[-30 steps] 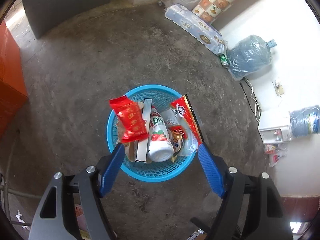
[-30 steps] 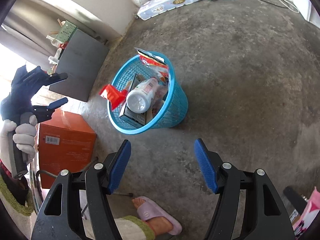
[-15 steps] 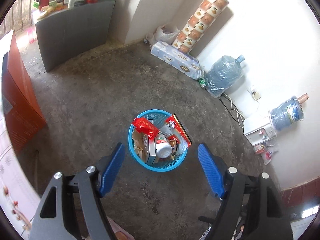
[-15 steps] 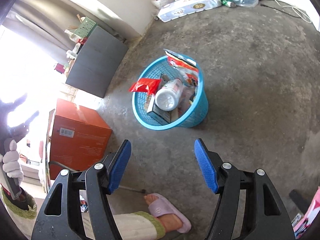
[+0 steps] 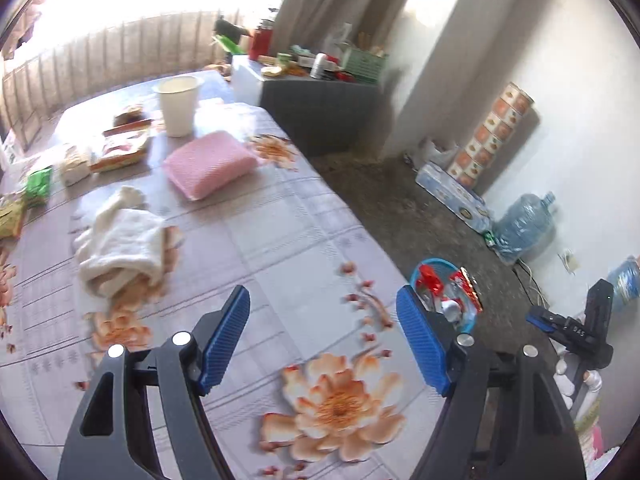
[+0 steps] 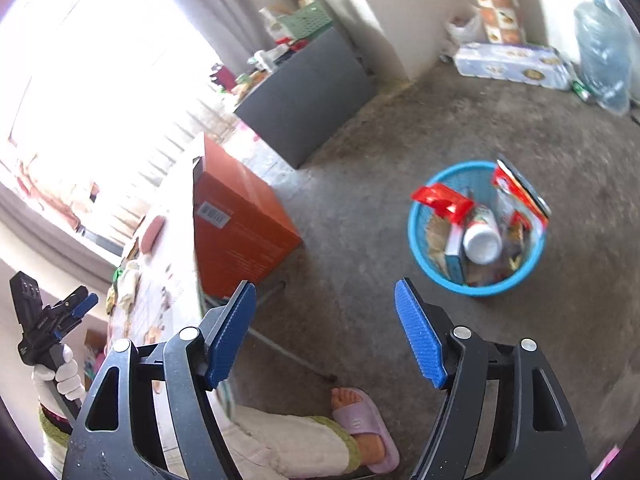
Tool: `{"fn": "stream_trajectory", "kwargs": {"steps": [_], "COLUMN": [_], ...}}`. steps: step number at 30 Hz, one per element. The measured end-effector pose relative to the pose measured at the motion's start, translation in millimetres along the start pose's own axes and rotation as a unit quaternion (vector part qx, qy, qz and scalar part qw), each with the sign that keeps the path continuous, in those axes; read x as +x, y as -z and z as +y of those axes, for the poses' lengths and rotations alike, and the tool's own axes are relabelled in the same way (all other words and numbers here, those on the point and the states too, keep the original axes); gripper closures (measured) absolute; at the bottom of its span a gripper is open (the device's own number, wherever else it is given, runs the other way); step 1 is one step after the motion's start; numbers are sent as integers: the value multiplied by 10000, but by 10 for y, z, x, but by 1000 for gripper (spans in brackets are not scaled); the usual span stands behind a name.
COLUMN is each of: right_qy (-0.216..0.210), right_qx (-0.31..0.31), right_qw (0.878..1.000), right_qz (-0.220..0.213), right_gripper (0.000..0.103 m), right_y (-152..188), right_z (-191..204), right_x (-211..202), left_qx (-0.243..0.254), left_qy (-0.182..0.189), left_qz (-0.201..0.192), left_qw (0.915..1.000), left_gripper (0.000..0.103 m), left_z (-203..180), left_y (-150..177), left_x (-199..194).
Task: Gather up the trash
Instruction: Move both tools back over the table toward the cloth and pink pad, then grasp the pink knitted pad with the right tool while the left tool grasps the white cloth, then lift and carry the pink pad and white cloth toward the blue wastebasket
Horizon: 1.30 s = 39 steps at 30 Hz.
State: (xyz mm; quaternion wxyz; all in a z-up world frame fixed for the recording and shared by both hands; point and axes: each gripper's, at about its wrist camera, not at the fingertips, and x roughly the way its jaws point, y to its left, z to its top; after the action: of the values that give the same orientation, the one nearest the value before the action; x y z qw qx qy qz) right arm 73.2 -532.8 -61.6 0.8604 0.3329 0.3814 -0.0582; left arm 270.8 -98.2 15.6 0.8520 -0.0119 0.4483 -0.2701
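A blue trash basket (image 6: 424,254) stands on the concrete floor, holding red wrappers, a white bottle (image 6: 482,238) and a small box. It also shows in the left wrist view (image 5: 474,320), low at the right beside the table. My left gripper (image 5: 322,344) is open and empty above the flowered tablecloth (image 5: 280,240). My right gripper (image 6: 322,334) is open and empty above the floor, well short of the basket. On the table lie a white cloth (image 5: 120,240), a pink pad (image 5: 208,162), snack packets (image 5: 120,148) and a white cup (image 5: 178,104).
An orange box (image 6: 240,224) sits at the table edge. A dark grey cabinet (image 6: 304,100) stands by the wall. A water jug (image 5: 524,228) and a wrapped pack (image 5: 452,196) lie along the far wall. The person's sandalled foot (image 6: 360,420) is below my right gripper.
My left gripper has swung up and away from the basket to over the table. My right gripper has turned so the basket sits farther right. Both stayed open.
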Motion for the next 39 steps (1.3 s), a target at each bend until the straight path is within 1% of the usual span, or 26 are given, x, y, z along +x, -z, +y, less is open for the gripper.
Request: {"fn": "stream_trajectory", "kwargs": {"steps": [3, 6, 7, 8, 11, 14, 17, 18, 19, 20, 22, 23, 24, 25, 27, 28, 29, 30, 31, 33, 36, 39], "right_qy": [-273, -572, -682, -786, -990, -1019, -791, -710, -539, -373, -162, -14, 140, 257, 449, 544, 525, 467, 433, 472, 399, 145], "right_qx": [-655, -1373, -1603, -1807, -2248, -2437, -2424, -2446, -2425, -2420, -2501, -2516, -2536, -2558, -2608, -2651, -2687, -2721, -2833, -3158, -3479, -3749], "right_qw": [9975, 9888, 9847, 9803, 9687, 9618, 9615, 9605, 9620, 9629, 9606, 9603, 9597, 9584, 9545, 9519, 9503, 9505, 9476, 9370, 9244, 9114], "right_qz": [25, 76, 101, 128, 364, 725, 1028, 1123, 1137, 1135, 1202, 1202, 1200, 1240, 1375, 1439, 1483, 1426, 1415, 1416, 1509, 1689], "right_gripper": [27, 20, 15, 12, 11, 11, 11, 11, 11, 11, 11, 12, 15, 21, 31, 39, 41, 42, 45, 47, 47, 47], "right_y": [-177, -347, -393, -435, -552, -669, -775, -794, -822, -846, -875, -894, -891, -886, -865, -838, -806, -793, -767, -666, -482, -217], "right_z": [587, 1269, 1492, 1714, 2353, 2897, 3331, 3445, 3562, 3646, 3805, 3852, 3886, 3909, 3900, 3889, 3865, 3858, 3855, 3860, 3801, 3650], "right_x": [141, 340, 422, 526, 948, 1504, 2038, 2199, 2340, 2485, 2755, 2868, 2978, 3087, 3261, 3321, 3346, 3315, 3272, 3166, 2963, 2698], "left_qx": [-445, -717, -843, -988, -1159, -1074, -1057, -1065, -1050, -1031, -1003, -1014, -1039, -1058, -1042, -989, -922, -868, -833, -747, -678, -744], "left_qy": [-306, -592, -698, -779, -875, -924, -1022, -1059, -1102, -1165, -1230, -1246, -1252, -1244, -1203, -1215, -1240, -1247, -1239, -1248, -1200, -961], "left_qz": [-190, -272, -242, -203, -90, -28, 75, 116, 163, 214, 284, 310, 342, 367, 385, 369, 356, 351, 349, 346, 353, 422], "left_qw": [9984, 9953, 9937, 9918, 9894, 9899, 9891, 9886, 9882, 9876, 9869, 9865, 9861, 9859, 9865, 9870, 9874, 9878, 9882, 9888, 9898, 9917], "left_gripper": [30, 29, 29, 29, 30, 30, 30, 32, 37, 38, 45, 48, 52, 57, 63, 68, 72, 78, 83, 87, 89, 90], "left_z": [543, 979, 1105, 1226, 1473, 1557, 1618, 1642, 1665, 1691, 1727, 1744, 1765, 1784, 1805, 1802, 1789, 1775, 1761, 1719, 1638, 1527], "left_y": [-18, -27, -39, -65, -143, -252, -375, -400, -419, -433, -449, -445, -438, -422, -391, -374, -363, -352, -337, -295, -185, 45], "left_x": [-206, -287, -268, -229, -34, 186, 429, 504, 569, 628, 724, 758, 784, 804, 828, 823, 818, 813, 797, 755, 684, 552]}}
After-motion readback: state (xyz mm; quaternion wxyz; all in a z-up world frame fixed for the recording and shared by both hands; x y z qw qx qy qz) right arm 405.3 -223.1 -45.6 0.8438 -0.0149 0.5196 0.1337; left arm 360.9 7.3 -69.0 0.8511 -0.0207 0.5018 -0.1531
